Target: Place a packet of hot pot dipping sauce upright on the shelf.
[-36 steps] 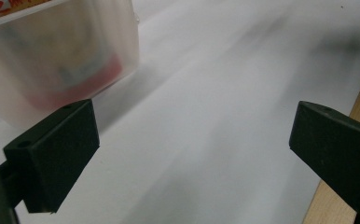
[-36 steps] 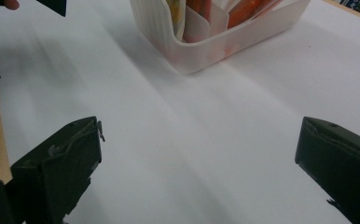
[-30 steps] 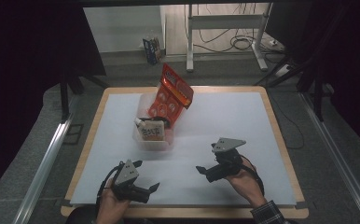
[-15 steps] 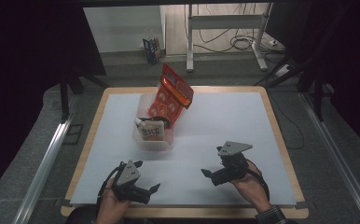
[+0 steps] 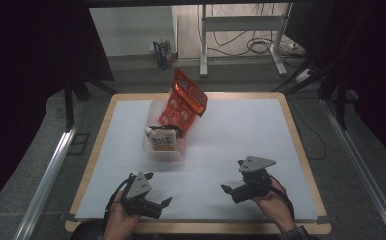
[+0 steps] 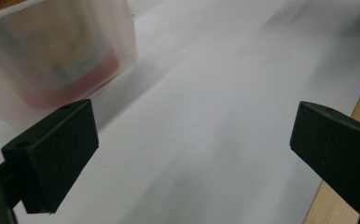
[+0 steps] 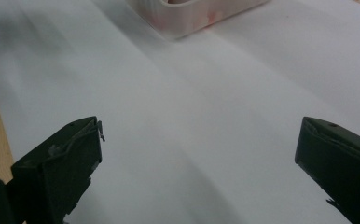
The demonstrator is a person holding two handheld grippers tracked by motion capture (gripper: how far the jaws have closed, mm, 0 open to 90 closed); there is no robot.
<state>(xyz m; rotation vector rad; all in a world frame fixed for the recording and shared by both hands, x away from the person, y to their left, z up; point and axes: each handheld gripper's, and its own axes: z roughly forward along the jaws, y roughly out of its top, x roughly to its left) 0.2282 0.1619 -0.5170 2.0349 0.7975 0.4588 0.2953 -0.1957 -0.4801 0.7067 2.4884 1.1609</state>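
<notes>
The left gripper [image 5: 157,192] sits low over the near edge of the table, its two black jaws spread wide with nothing between them but bare white sheet; in the left gripper view the gripper [image 6: 192,154] shows the same wide gap. Ahead of those jaws and off to one side, apart from them, stands a clear plastic tub [image 6: 52,60], its frosted wall blurred, with something red and pale showing through it. The right gripper [image 5: 233,187] is held by the person's right hand [image 5: 273,202] near the same front edge, well apart from the left one, and its jaws are also spread wide and hold nothing; in the right gripper view the gripper [image 7: 197,163] frames only white sheet, with the tub's rim [image 7: 192,21] far ahead at the top. From above, the tub [image 5: 163,150] lies beyond both grippers, nearer the left one and touched by neither. Inside it a small pale packet [image 5: 162,140] stands at the near end, and a red snack bag [image 5: 183,102] leans upright out of the far end, tilted away. The tub rests on the white sheet [image 5: 231,135] that covers the wooden table [image 5: 301,145].
</notes>
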